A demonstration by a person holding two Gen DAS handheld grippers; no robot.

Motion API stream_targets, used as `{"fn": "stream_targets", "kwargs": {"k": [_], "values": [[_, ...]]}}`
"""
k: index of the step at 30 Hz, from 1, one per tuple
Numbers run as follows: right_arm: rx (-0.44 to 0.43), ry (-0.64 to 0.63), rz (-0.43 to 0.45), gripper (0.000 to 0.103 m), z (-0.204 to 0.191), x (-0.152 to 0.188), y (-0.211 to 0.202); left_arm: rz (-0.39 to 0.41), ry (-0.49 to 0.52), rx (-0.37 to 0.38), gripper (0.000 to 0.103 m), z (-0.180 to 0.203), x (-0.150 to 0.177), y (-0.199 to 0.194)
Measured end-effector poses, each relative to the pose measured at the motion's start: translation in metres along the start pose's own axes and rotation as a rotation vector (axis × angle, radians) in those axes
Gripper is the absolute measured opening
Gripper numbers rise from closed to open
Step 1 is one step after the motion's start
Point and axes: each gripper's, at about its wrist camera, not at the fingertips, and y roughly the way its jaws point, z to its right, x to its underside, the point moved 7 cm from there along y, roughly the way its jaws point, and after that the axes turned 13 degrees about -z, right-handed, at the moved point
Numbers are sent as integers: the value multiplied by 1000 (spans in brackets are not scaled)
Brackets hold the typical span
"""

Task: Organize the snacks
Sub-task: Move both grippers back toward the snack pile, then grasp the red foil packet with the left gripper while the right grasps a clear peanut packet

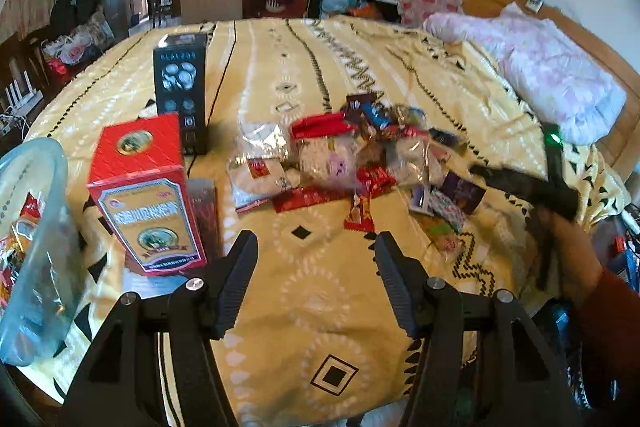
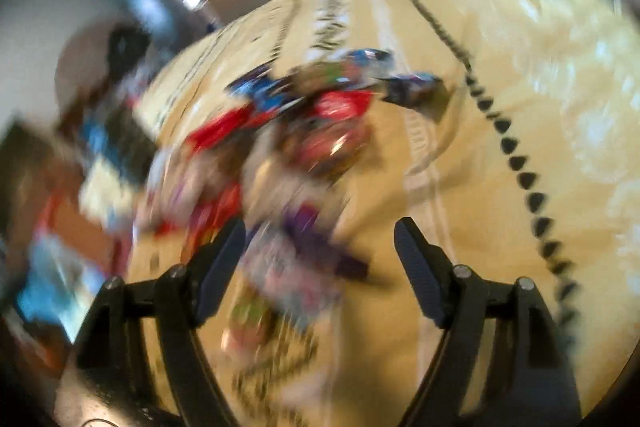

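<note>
1. Left gripper (image 1: 316, 259) – jaws spread, nothing between them, low centre of the left wrist view, above bare bedspread (image 1: 320, 327).
2. Right gripper (image 2: 320, 247) – jaws also spread, no pinch; the right wrist view is badly smeared, so wrappers seen in the gap are prob. lying on the cloth beyond, not held.
3. Snack pile (image 1: 356, 155) sits mid-frame in the left view, spread toward centre-right. Clear basket (image 1: 32, 227) at the left edge already has some packets in it.
4. Counts: 2 grippers; 1 basket; 3 boxes upper/mid left – red box (image 1: 144, 195), tall black box (image 1: 180, 87), slim dark box (image 1: 204, 215) just beside the red one. Loose snacks: a dozen-plus, too overlapped to count exactly.
5. Risks: wrappers overlap & are slick, so a closing grip could take two or slide off foil. The soft bedspread may bunch into the jaws. The boxes stand between pile & basket – a low carry could tip them.
</note>
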Motion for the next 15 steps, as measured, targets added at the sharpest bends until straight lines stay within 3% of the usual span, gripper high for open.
{"fn": "stream_targets", "kwargs": {"k": [2, 4, 6, 8, 11, 15], "values": [[-64, 31, -39, 68, -3, -11, 31, -14, -3, -6, 62, 2, 1, 6], [-130, -23, -122, 69, -35, -4, 62, -26, 2, -19, 62, 2, 2, 11], [-146, -181, -218, 68, -87, 19, 85, -40, 8, -24, 62, 4, 5, 15], [-219, -299, -279, 61, -126, 38, 83, -43, 9, -29, 62, 4, 6, 16], [-184, -380, -198, 62, -143, 42, 42, -42, 9, -29, 62, 3, 7, 15], [-52, -277, -64, 64, -96, 37, -13, -47, -17, -18, 62, -3, 10, 21]]}}
